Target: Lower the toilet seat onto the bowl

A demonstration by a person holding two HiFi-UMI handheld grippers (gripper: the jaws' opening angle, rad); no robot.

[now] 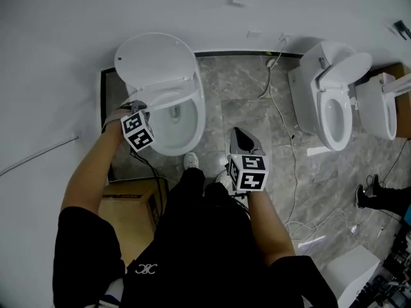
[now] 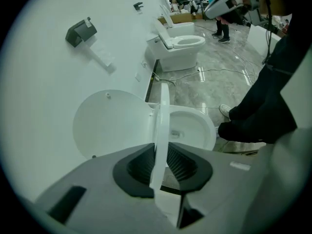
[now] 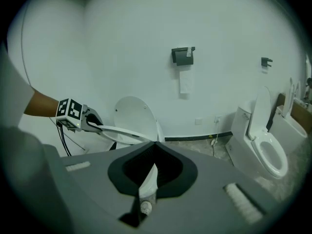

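A white toilet stands against the wall, its lid (image 1: 154, 56) upright. The toilet seat (image 1: 168, 99) hangs partway between lid and bowl (image 1: 192, 124). My left gripper (image 1: 138, 106) is shut on the seat's front rim. In the left gripper view the seat (image 2: 162, 106) runs edge-on between the ribbed pads (image 2: 139, 162), with the lid (image 2: 109, 123) to its left and the bowl (image 2: 192, 126) to its right. The right gripper view shows the seat (image 3: 122, 130) tilted below the lid (image 3: 134, 113). My right gripper (image 1: 236, 132) hovers over the floor beside the bowl, shut and empty.
Two more toilets (image 1: 334, 101) (image 1: 379, 104) stand along the wall to the right. A white cable (image 1: 286, 146) trails across the grey tile floor. A cardboard box (image 1: 128, 201) sits left of my legs. A paper holder (image 3: 183, 56) is on the wall.
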